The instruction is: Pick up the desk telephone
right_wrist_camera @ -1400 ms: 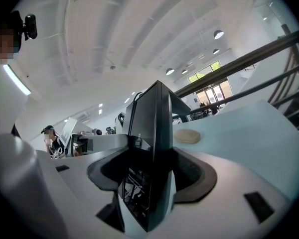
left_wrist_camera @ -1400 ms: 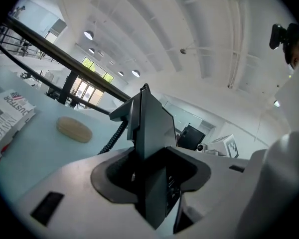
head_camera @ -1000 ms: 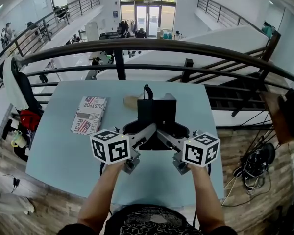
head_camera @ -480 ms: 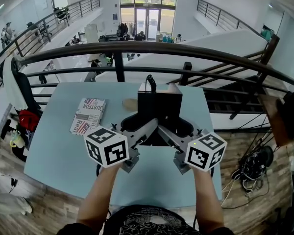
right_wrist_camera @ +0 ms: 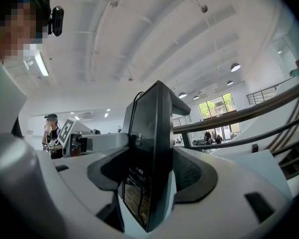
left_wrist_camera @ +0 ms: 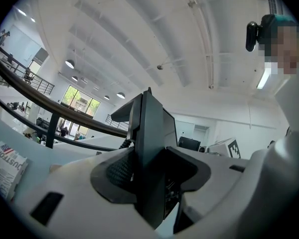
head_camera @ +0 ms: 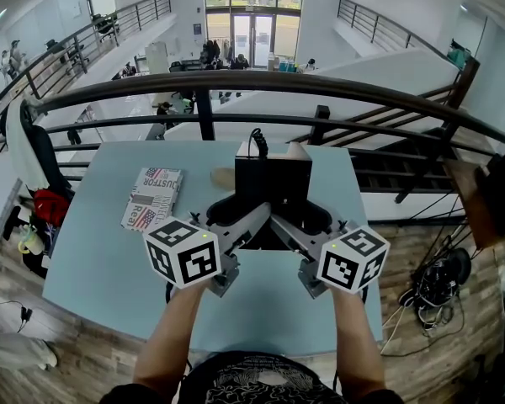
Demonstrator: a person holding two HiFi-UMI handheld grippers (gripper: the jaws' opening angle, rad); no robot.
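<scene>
The black desk telephone (head_camera: pixel 272 190) hangs above the light blue table (head_camera: pixel 101 263), held from both sides. My left gripper (head_camera: pixel 236 217) is shut on its left edge, and in the left gripper view the dark slab of the telephone (left_wrist_camera: pixel 152 153) stands clamped between the jaws. On the opposite side my right gripper (head_camera: pixel 307 219) is shut on the right edge; the right gripper view has the telephone (right_wrist_camera: pixel 149 148) upright between the pads. A black cord (head_camera: pixel 255 144) rises from the telephone's far end.
A folded newspaper (head_camera: pixel 151 197) lies on the table at the left. A small tan object (head_camera: pixel 224 178) sits just behind the telephone. A dark metal railing (head_camera: pixel 261 82) runs beyond the far table edge, with an atrium drop behind. Cables lie on the wooden floor (head_camera: pixel 442 280) at the right.
Both grippers have lifted the telephone up off the table over the first half second; since then everything has held still.
</scene>
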